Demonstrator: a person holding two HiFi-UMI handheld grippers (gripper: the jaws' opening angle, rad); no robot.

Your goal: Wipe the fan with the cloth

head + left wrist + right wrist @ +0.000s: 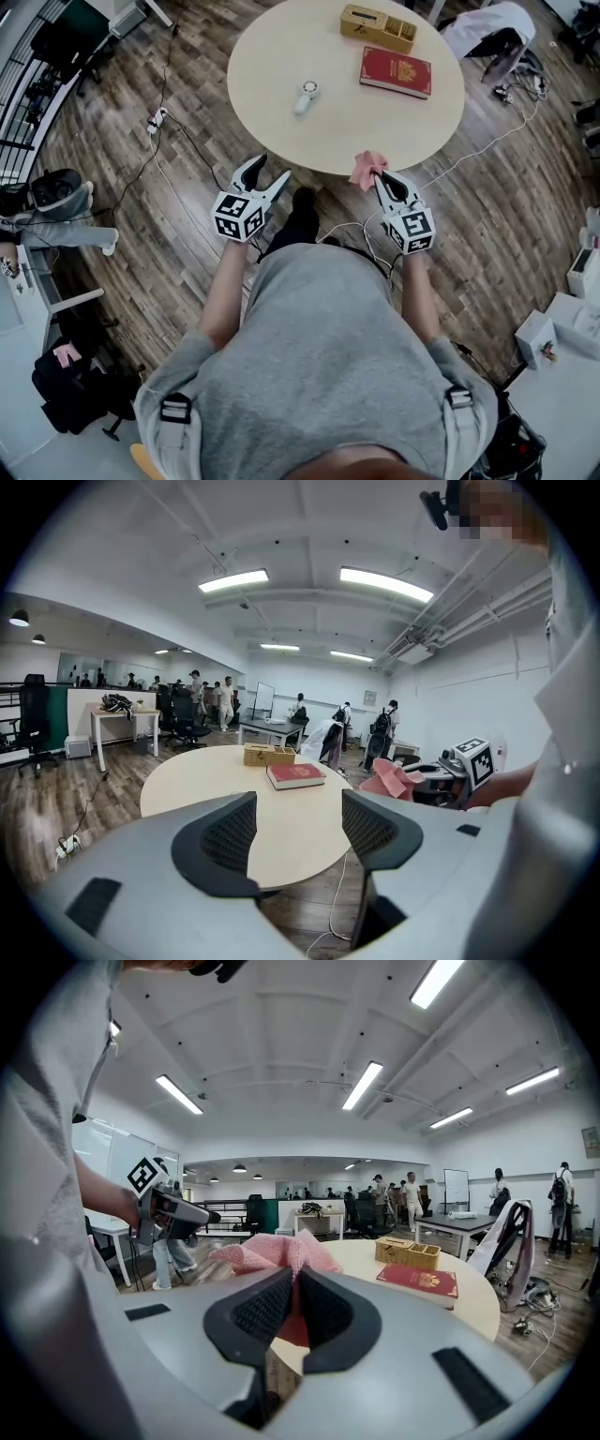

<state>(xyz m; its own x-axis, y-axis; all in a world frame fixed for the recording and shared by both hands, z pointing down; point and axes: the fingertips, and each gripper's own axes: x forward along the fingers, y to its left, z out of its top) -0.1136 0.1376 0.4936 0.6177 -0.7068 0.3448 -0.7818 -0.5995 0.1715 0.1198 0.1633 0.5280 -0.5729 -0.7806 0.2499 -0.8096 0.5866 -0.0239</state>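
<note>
Evidently the wiping itself has not begun: this is the approach step, with the cloth in hand and the fan not yet touched. The right hand-held gripper (292, 1305) has its jaws closed on the pink cloth (274, 1252), which bunches up above the pads, and it hovers just at the near edge of the round table (272, 56). The left hand-held gripper (265, 177) hangs beside it off the table's edge, its jaws well apart with nothing between them. The fan (307, 96), a small white handheld one, lies flat near the middle of the table, well apart from both grippers, with a red book (396, 71) and a wooden box (378, 27) farther back. Next, I judge, the left gripper should reach forward and close on the fan's handle to steady or lift it, while the right brings the cloth onto its head. The fan looks light, so an unsteadied wipe would likely push it across the top.
</note>
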